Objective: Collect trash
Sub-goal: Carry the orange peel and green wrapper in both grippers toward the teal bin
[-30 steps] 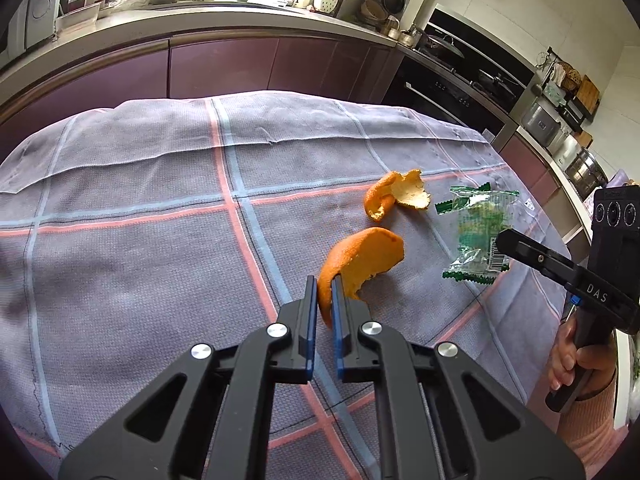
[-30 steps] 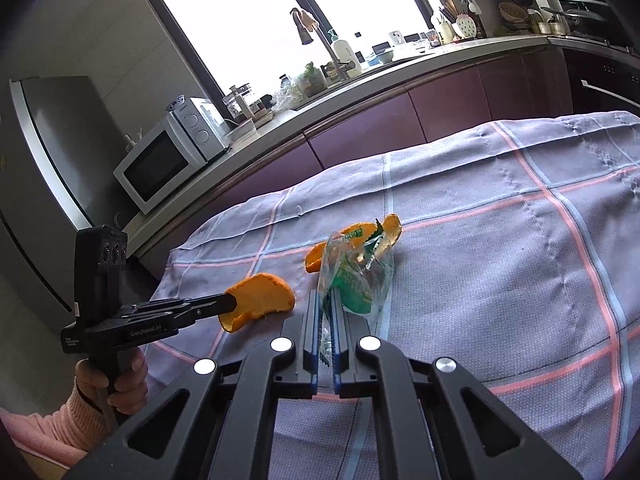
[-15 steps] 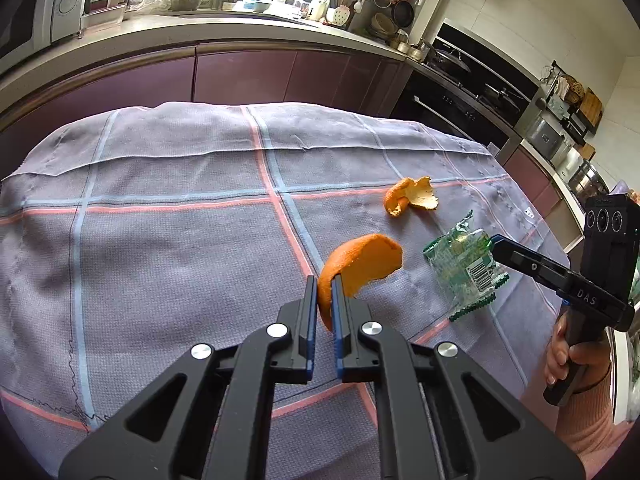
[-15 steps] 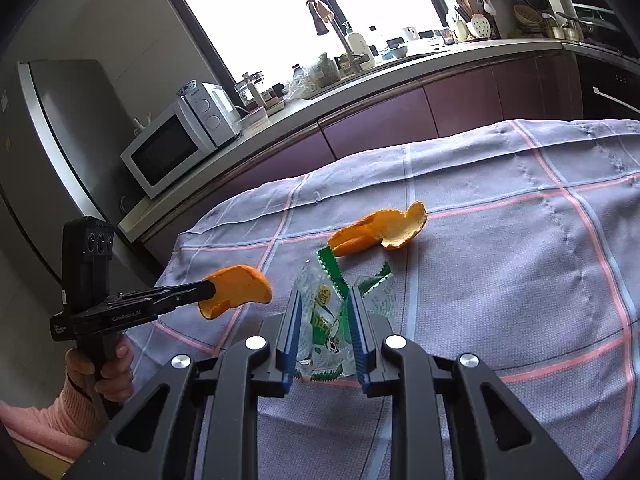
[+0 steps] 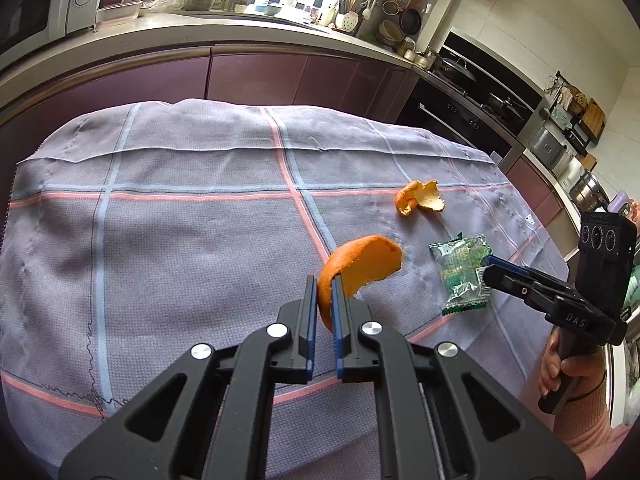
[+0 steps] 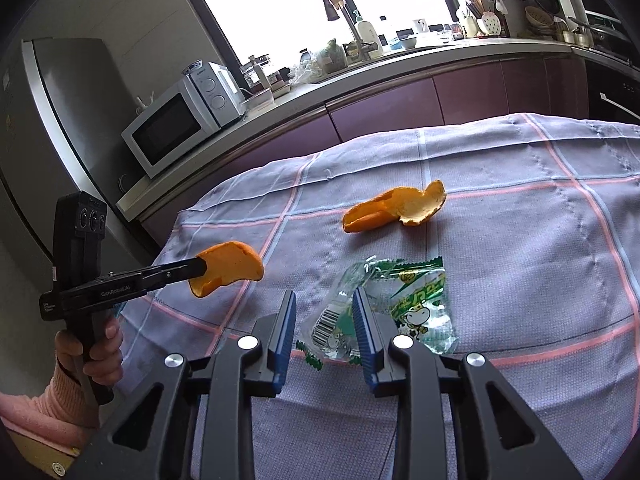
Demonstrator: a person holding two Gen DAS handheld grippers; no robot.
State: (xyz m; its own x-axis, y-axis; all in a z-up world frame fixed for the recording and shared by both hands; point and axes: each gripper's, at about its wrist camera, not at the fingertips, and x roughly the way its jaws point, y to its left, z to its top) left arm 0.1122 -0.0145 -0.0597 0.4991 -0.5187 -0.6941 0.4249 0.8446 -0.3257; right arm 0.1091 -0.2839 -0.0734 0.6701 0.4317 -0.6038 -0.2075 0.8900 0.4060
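Kitchen setting: purple cabinets, a counter with a microwave (image 6: 182,120), and a table under a lilac checked tablecloth (image 5: 180,240).

Left gripper (image 5: 325,292): clamped tight on a curved orange peel (image 5: 362,266), held up off the cloth; seen from the right wrist as a peel pinched at the tip of the fingers, clear of the table edge.

Right gripper (image 6: 325,308): jaws have just been opening and stand apart; nothing pressed between the pads.

Green wrapper (image 6: 394,304): lying flat on the cloth, partly between the two right fingers and partly past the far side of the right-hand one; barcode end nearest the camera. From the left wrist view, the tip of the right gripper (image 5: 490,266) sits at the wrapper's edge. Loose, by the look of it, not gripped.

Second peel (image 6: 396,210): on the cloth beyond the wrapper, well apart from both grippers, untouched.

Bin or bag: none in view in either picture; where the trash goes cannot be told.

Done so far: one peel lifted and in hand.

Left to do: wrapper to be taken up, second peel to be picked, all three pieces to be carried off to wherever trash belongs. Roughly an early stage, judging by two of three pieces on the table.

Risk: thin crinkly wrapper likely to slide or fold rather than lift cleanly.
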